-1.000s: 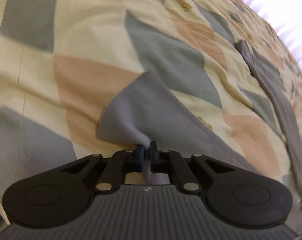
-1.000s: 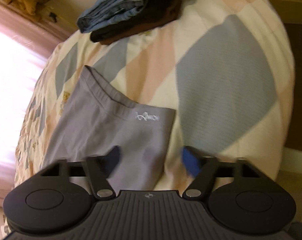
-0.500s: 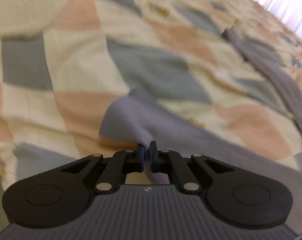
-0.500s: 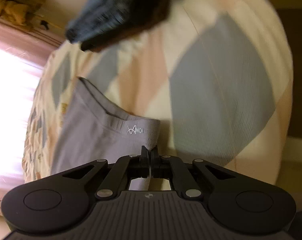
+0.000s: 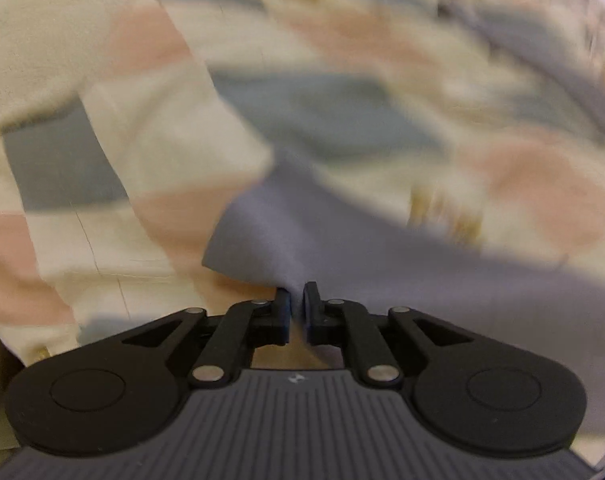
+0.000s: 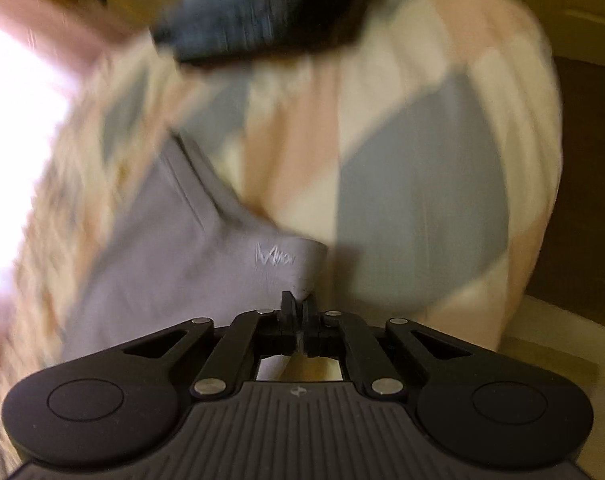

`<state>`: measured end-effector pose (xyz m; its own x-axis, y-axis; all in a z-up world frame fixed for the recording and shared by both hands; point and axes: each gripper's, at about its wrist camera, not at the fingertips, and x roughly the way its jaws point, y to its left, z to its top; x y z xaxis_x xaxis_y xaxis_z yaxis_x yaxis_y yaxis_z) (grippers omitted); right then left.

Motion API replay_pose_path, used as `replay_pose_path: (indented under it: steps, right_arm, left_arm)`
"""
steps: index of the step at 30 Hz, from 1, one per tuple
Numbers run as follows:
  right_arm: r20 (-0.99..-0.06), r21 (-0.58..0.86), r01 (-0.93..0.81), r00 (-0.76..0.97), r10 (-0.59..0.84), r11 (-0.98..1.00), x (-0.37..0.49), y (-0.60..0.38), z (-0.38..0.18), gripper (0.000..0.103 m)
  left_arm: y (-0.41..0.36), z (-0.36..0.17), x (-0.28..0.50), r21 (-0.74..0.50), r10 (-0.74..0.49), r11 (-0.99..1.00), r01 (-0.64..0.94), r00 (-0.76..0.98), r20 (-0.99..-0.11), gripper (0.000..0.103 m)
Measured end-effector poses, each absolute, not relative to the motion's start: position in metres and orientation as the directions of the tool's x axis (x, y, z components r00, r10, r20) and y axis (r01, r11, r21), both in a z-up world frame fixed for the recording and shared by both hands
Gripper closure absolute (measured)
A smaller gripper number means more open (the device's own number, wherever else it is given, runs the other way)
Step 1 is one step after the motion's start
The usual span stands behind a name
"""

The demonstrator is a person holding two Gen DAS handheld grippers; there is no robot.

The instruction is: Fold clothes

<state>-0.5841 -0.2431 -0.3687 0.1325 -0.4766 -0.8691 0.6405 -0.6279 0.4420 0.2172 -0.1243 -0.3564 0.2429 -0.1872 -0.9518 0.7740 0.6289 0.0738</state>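
grey garment (image 6: 174, 264) is lying ahead of both grippers on the quilt (image 6: 422, 184); right gripper (image 6: 299, 314) is pinching its waistband corner, left gripper (image 5: 297, 304), just loosening, is gripping another corner. folding is judged barely begun; folded stack (image 6: 262, 12) is lying beyond.

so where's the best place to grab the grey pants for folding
By the corners, coming from above. On the grey pants the right claw pinches the waistband corner beside the logo, and the left claw holds a far corner; corners keep the edges straight.
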Motion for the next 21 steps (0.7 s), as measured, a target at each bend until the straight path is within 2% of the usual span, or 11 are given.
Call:
replay_pose_path:
  steps: [1, 3, 4, 5, 7, 8, 9, 13, 18, 21]
  right_arm:
    - [-0.891, 0.410, 0.648, 0.136, -0.432, -0.641, -0.581, -0.244, -0.379, 0.083]
    - [-0.908, 0.375, 0.654, 0.115, -0.404, -0.657, -0.578, -0.242, -0.382, 0.078]
    - [-0.909, 0.364, 0.660, 0.096, -0.406, -0.658, -0.577, -0.241, -0.377, 0.066]
    - [-0.913, 0.328, 0.678, 0.050, -0.404, -0.658, -0.575, -0.244, -0.368, 0.050]
    - [-0.915, 0.255, 0.708, -0.043, -0.401, -0.659, -0.573, -0.250, -0.350, 0.040]
    - [-0.906, 0.228, 0.728, -0.084, -0.415, -0.646, -0.570, -0.258, -0.341, 0.040]
    - [-0.895, 0.200, 0.747, -0.125, -0.429, -0.634, -0.567, -0.266, -0.332, 0.040]
    - [-0.833, 0.248, 0.757, -0.152, -0.532, -0.605, -0.550, -0.317, -0.325, 0.033]
    - [-0.804, 0.401, 0.700, -0.039, -0.593, -0.591, -0.530, -0.391, -0.363, 0.032]
    - [-0.795, 0.387, 0.725, -0.050, -0.604, -0.570, -0.518, -0.424, -0.378, 0.032]
  left_arm:
    - [-0.124, -0.365, 0.215, 0.093, -0.155, 0.611, 0.786, 0.234, -0.960, 0.089]
    - [-0.114, -0.361, 0.217, 0.117, -0.117, 0.611, 0.783, 0.236, -0.965, 0.085]
    - [-0.110, -0.355, 0.220, 0.101, -0.114, 0.627, 0.773, 0.218, -0.969, 0.085]
    - [-0.110, -0.345, 0.225, 0.059, -0.135, 0.643, 0.764, 0.188, -0.973, 0.085]
    - [-0.121, -0.318, 0.233, -0.039, -0.222, 0.654, 0.755, 0.142, -0.965, 0.084]
    - [-0.134, -0.308, 0.238, -0.071, -0.270, 0.647, 0.760, 0.141, -0.953, 0.079]
    - [-0.152, -0.302, 0.245, -0.102, -0.316, 0.640, 0.762, 0.139, -0.939, 0.069]
    - [-0.270, -0.315, 0.280, -0.300, -0.508, 0.606, 0.737, 0.068, -0.859, 0.066]
    - [-0.409, -0.362, 0.307, -0.339, -0.564, 0.593, 0.730, 0.076, -0.822, 0.063]
    - [-0.450, -0.391, 0.328, -0.335, -0.541, 0.637, 0.694, 0.093, -0.836, 0.061]
